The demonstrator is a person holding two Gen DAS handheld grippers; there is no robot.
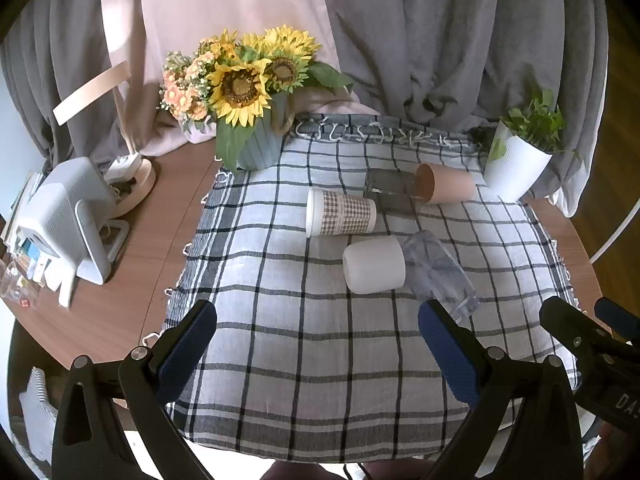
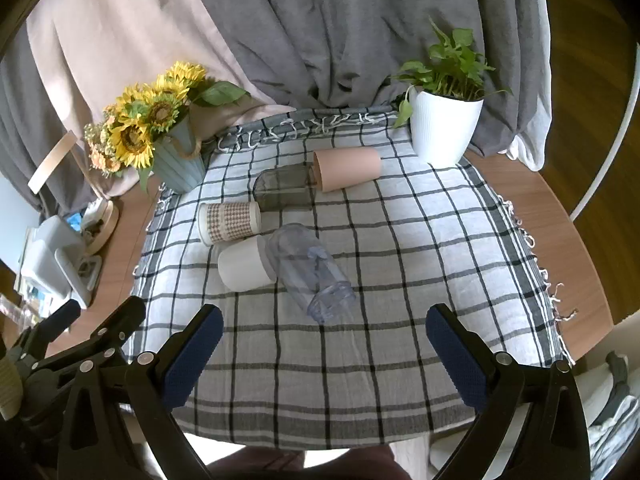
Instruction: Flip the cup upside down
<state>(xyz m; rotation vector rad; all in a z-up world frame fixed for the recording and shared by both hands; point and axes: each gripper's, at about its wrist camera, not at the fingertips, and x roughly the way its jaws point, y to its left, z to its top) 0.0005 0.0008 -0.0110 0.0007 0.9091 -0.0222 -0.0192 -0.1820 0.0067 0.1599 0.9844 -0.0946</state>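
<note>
Cups are the matter of the task, and five of them are seen lying on their sides on the checked cloth [image 1: 304, 344] in the left wrist view: a white cup [image 1: 374, 266], a clear cup [image 1: 440, 272] touching it on its right, a houndstooth cup [image 1: 340, 213] behind, then a smoky grey cup [image 1: 390, 192] and a pink cup [image 1: 446, 189] whose mouth is turned to the left. Which cup is meant cannot be told from the task. None is standing, so each must first be lifted before it can be set mouth down. The left gripper [image 1: 318, 348] is held low over the near part of the cloth, its jaws spread wide with nothing between them; probably it is kept so to be ready for a cup body. The right gripper's fingers [image 1: 576, 328] are seen at the right edge.

In the right wrist view the right gripper [image 2: 324, 350] is also wide open and empty, and the clear cup [image 2: 310, 270] lies just ahead of it, its open mouth turned toward the camera. The white cup [image 2: 244, 265] is pressed against its side, so it may be disturbed by a grasp. The sunflower vase [image 2: 176, 160] and the white plant pot [image 2: 444, 128] stand at the far corners, well apart from the cups. On the bare table [image 2: 532, 208] little stands in the way
</note>
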